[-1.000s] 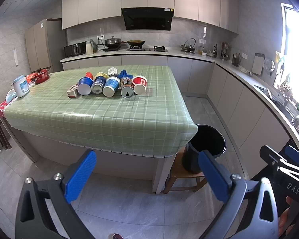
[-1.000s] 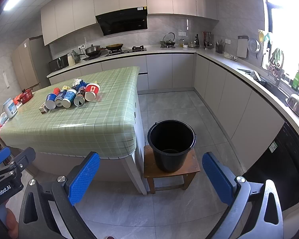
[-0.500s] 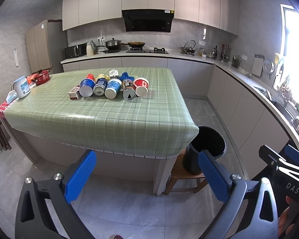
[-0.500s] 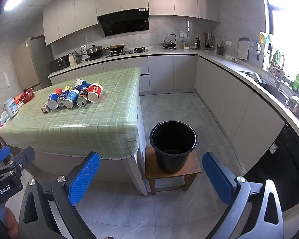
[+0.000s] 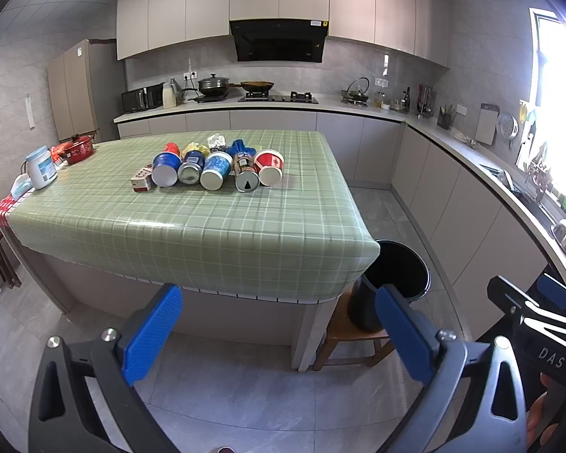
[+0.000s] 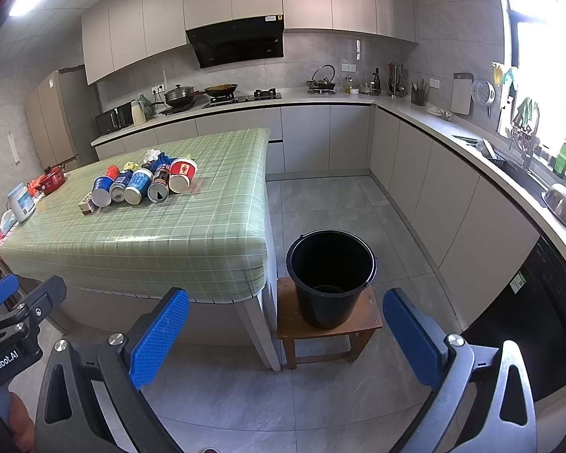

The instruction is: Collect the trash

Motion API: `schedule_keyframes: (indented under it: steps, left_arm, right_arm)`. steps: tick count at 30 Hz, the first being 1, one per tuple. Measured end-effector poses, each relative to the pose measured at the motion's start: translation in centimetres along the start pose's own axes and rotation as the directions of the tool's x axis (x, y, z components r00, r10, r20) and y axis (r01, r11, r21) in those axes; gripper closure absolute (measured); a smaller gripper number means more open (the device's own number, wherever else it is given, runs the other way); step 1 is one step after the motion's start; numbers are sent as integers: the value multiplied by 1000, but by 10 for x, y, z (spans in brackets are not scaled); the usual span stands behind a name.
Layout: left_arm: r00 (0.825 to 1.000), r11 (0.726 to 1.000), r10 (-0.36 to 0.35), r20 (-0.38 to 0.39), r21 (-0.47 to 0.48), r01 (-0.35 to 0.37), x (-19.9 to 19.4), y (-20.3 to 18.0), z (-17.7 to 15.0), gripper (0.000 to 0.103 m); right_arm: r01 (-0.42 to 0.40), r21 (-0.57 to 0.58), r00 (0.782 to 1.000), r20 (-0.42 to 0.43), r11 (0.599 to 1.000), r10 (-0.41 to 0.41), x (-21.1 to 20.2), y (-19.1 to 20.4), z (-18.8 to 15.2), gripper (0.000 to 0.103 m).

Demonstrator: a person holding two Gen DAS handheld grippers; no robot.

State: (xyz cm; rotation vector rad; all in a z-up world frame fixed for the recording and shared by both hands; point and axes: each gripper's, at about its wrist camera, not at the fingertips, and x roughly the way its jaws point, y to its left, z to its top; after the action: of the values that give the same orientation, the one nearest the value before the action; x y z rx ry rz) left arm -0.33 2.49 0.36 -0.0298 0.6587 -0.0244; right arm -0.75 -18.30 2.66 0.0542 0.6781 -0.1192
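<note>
Both grippers off the table, nothing held.
Left gripper & right gripper fingers wide; cans lie on table; bucket on stool.

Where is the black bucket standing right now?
In the right wrist view, the black bucket stands on a small wooden stool on the floor, just right of the green-clothed table's near corner.

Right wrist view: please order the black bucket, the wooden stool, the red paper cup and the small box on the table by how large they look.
1. black bucket
2. wooden stool, partly covered by the bucket, so unsure against it
3. red paper cup, farther away
4. small box
</note>
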Motion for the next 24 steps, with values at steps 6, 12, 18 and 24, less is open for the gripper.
schedule_keyframes:
  steps: [6,12,18,24]
  left_arm:
    - [1000,1000,0,1,5,0,0,1,0,0]
    - [1000,1000,-2,1,6,2,0,4,0,0]
    - [1000,1000,-3,-2,9,3,2,8,1,0]
    - [1000,1000,5,-12,5,-4,9,25,5,0]
  right_arm:
    - [2,0,1000,1,1000,-2,0,0,0,0]
    - [2,1,1000,-1,1000,-2,1,2,1,0]
    - [4,3,1000,-3,1000,-4,1,8,2,0]
    - [9,15,1000,-9,1000,-9,8,20,7,0]
